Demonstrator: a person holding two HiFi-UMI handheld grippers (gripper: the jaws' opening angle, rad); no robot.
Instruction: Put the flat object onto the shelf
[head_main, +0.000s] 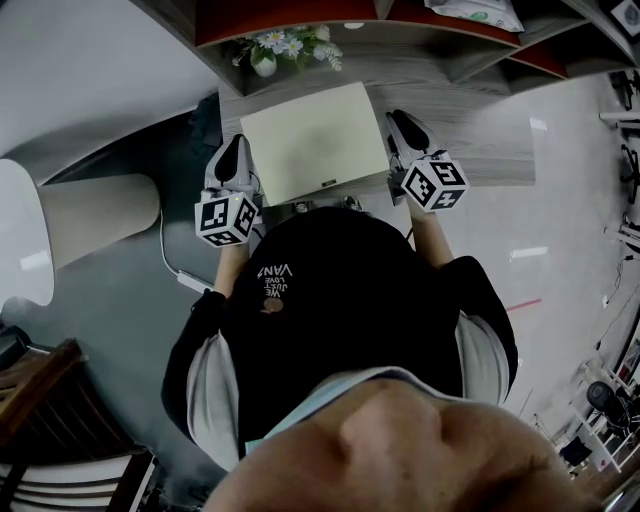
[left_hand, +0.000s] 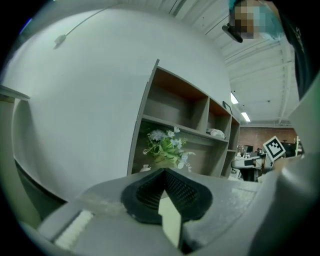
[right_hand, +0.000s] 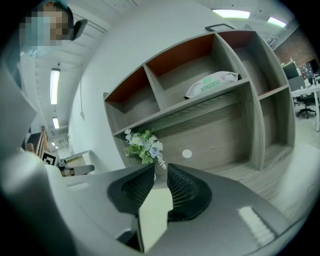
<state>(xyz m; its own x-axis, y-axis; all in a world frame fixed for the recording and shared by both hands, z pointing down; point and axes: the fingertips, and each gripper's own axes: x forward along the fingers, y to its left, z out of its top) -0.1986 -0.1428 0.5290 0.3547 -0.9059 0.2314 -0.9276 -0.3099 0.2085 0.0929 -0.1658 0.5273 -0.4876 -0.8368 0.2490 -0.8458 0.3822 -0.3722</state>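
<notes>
- Flat board (head_main: 313, 140): I see it held level between my 2 tongs, over the grey wooden bottom deck of the shelf (head_main: 480, 130). Its far edge lies just short of the flowers. I cannot tell whether it already rests on the deck.
- Left tongs (head_main: 232, 150): these are clamped on the board's left edge. In the left gripper view (left_hand: 164, 172) the 2 black ribbed pads (left_hand: 187, 192) meet tight on the pale board (left_hand: 170, 222), with no gap above it.
- Flowers (head_main: 290, 45): a small white and blue bunch stands on the bottom deck against the back wall, beyond the board's left half. Both gripper views look towards it (left_hand: 166, 145) (right_hand: 142, 145).
- Right tongs (head_main: 405, 125): these sit at the board's right edge. In the right gripper view (right_hand: 160, 170) the pads stand slightly apart, with the shelf's back wall (right_hand: 220, 125) showing through the gap. The board's edge (right_hand: 155, 212) lies between them, but they are not pressing on it, so I call them loosened.
- White bag (right_hand: 212, 82): it has green print and lies in an upper compartment of the shelf, up and to the right of the flowers, well apart from the board.
</notes>
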